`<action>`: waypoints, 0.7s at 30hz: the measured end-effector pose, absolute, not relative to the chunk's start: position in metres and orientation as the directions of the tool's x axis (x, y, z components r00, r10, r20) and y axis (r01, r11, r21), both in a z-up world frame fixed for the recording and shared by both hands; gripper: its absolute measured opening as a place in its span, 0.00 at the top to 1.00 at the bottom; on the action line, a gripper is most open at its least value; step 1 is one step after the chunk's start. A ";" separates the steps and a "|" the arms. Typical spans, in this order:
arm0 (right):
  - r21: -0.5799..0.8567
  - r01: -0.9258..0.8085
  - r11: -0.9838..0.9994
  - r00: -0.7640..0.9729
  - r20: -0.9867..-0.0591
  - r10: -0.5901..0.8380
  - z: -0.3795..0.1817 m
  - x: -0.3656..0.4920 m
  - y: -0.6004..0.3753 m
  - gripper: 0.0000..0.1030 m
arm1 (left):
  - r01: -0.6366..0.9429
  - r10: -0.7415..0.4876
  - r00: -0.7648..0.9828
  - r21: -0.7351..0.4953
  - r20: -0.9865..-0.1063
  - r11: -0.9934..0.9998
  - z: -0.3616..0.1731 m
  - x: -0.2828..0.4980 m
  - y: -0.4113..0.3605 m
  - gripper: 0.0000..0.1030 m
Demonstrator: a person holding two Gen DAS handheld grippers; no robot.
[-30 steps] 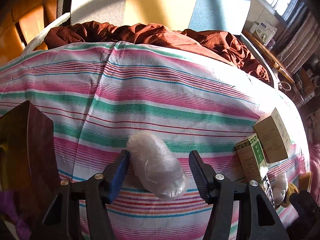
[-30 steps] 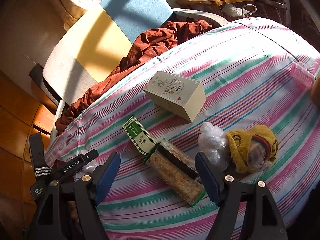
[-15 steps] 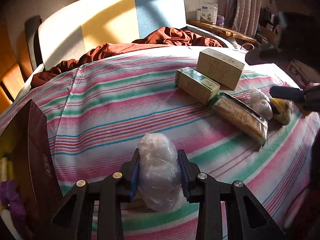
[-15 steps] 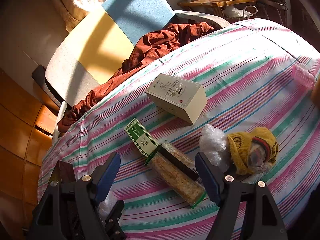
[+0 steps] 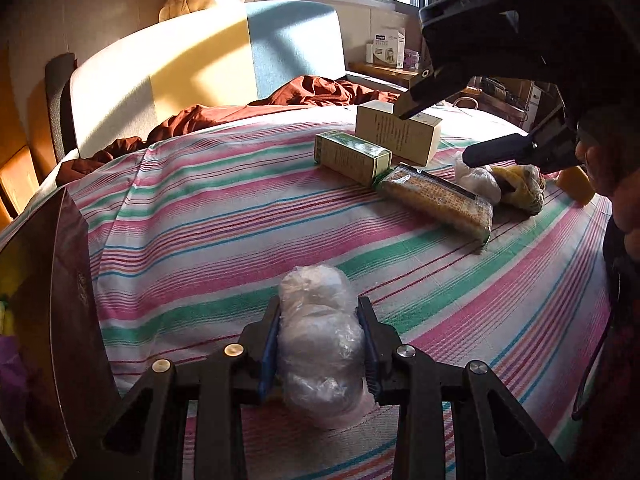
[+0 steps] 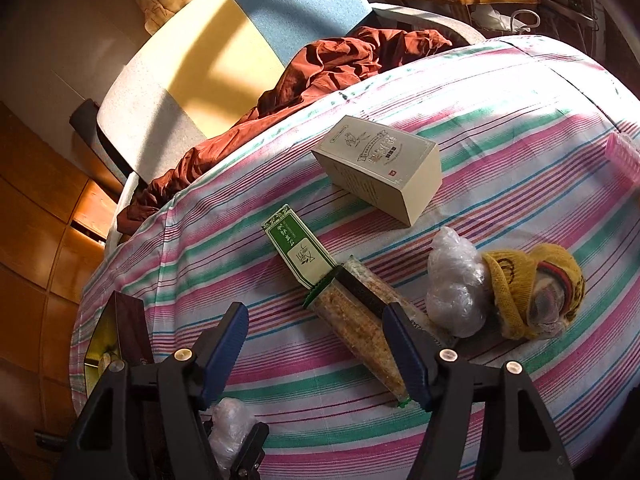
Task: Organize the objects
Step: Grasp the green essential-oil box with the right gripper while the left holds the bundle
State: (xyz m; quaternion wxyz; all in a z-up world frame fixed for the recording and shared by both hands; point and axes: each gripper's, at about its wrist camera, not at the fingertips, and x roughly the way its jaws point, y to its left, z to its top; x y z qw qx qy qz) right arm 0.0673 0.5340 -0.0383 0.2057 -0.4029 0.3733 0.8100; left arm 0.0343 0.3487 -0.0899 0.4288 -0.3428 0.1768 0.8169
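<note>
While the left gripper (image 5: 318,344) clenches a clear plastic-wrapped bundle (image 5: 320,344) just above the striped bed cover (image 5: 208,216), the right gripper (image 6: 316,344) hangs with fingers parted, having just been narrowing, nothing pressed between them. Beneath it: cracker packet (image 6: 360,320), green box (image 6: 300,252), cream box (image 6: 380,168), second wrapped bundle (image 6: 454,284), yellow knit hat (image 6: 528,288). Dark box (image 5: 68,320) at bed's near-left edge.

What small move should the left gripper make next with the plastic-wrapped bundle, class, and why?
Probably lift it and carry it left to the open dark red box. The left gripper is already shut on the plastic-wrapped bundle, which seems to rest on the striped sheet, and the box stands close by with things apparently already inside.
</note>
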 end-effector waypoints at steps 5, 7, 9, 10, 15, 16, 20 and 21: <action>0.357 -0.589 -0.725 -0.548 -0.836 0.033 -0.038 0.041 0.526 0.34 | -0.823 0.589 -0.389 -0.020 -0.708 -0.568 -0.091 0.033 0.348 0.65; 0.325 -0.559 -0.763 -0.541 -0.840 0.038 -0.039 0.028 0.524 0.34 | -0.823 0.596 -0.379 -0.037 -0.708 -0.567 -0.092 0.031 0.347 0.65; 0.277 -0.538 -0.796 -0.527 -0.848 0.061 -0.040 0.014 0.524 0.34 | -0.823 0.599 -0.374 -0.044 -0.708 -0.566 -0.092 0.030 0.347 0.63; 0.245 -0.531 -0.811 -0.518 -0.851 0.082 -0.041 0.006 0.525 0.34 | -0.823 0.599 -0.374 -0.044 -0.708 -0.566 -0.092 0.030 0.347 0.63; 0.147 -0.520 -0.842 -0.461 -0.878 0.131 -0.061 -0.026 0.538 0.34 | -0.822 0.602 -0.371 -0.050 -0.707 -0.567 -0.092 0.029 0.347 0.63; 0.144 -0.515 -0.845 -0.456 -0.881 0.128 -0.067 -0.031 0.540 0.34 | -0.823 0.603 -0.370 -0.052 -0.707 -0.566 -0.093 0.029 0.346 0.62; 0.127 -0.475 -0.871 -0.443 -0.890 0.112 -0.083 -0.041 0.539 0.34 | -0.824 0.607 -0.364 -0.059 -0.706 -0.563 -0.093 0.029 0.346 0.63; 0.121 -0.461 -0.879 -0.449 -0.887 0.113 -0.082 -0.043 0.537 0.39 | -0.824 0.607 -0.364 -0.059 -0.706 -0.563 -0.093 0.029 0.347 0.63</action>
